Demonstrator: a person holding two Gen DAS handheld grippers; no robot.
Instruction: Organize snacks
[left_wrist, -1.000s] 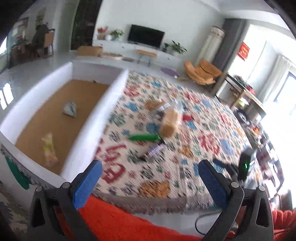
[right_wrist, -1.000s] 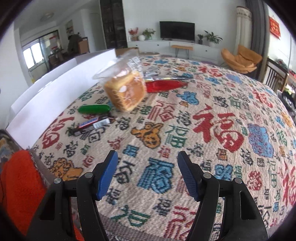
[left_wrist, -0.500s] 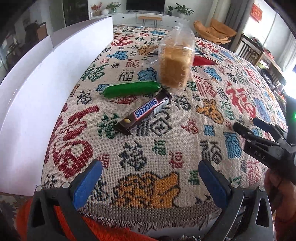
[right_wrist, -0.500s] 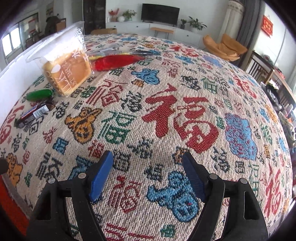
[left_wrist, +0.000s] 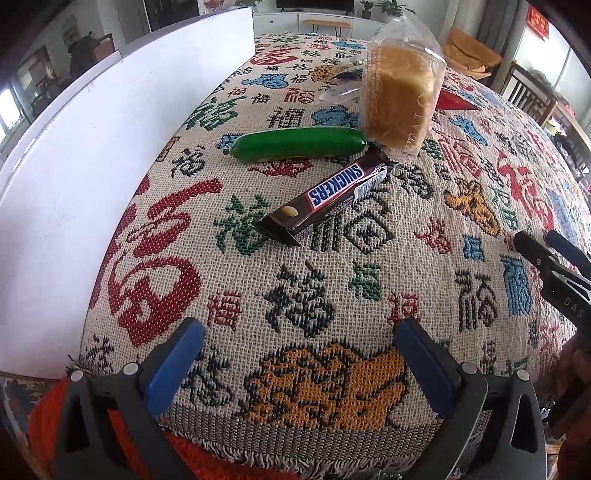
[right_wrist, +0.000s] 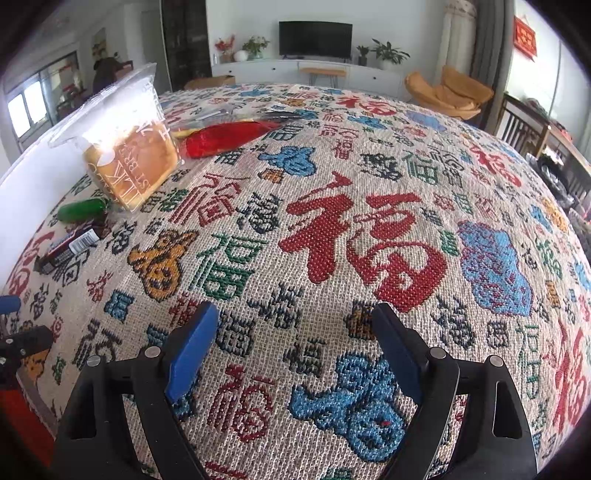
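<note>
A Snickers bar (left_wrist: 328, 195) lies on the patterned cloth ahead of my open, empty left gripper (left_wrist: 299, 362). A green wrapped snack (left_wrist: 299, 144) lies just behind it, and a bagged bread loaf (left_wrist: 399, 99) stands upright behind that. A red packet (left_wrist: 452, 101) peeks out past the loaf. In the right wrist view the loaf (right_wrist: 129, 162), red packet (right_wrist: 225, 138), green snack (right_wrist: 81, 209) and Snickers bar (right_wrist: 68, 245) sit at the left. My right gripper (right_wrist: 295, 350) is open and empty over bare cloth, away from the snacks.
A white box wall (left_wrist: 110, 155) runs along the cloth's left side. The patterned cloth (right_wrist: 369, 229) covers the whole table. An orange-red rug (left_wrist: 207, 465) lies below the near edge. Part of the right gripper (left_wrist: 554, 273) shows at the right of the left wrist view.
My left gripper has dropped and moved in close to the Snickers bar; the box's inside is out of view. My right gripper has shifted right and forward. Both stay open.
</note>
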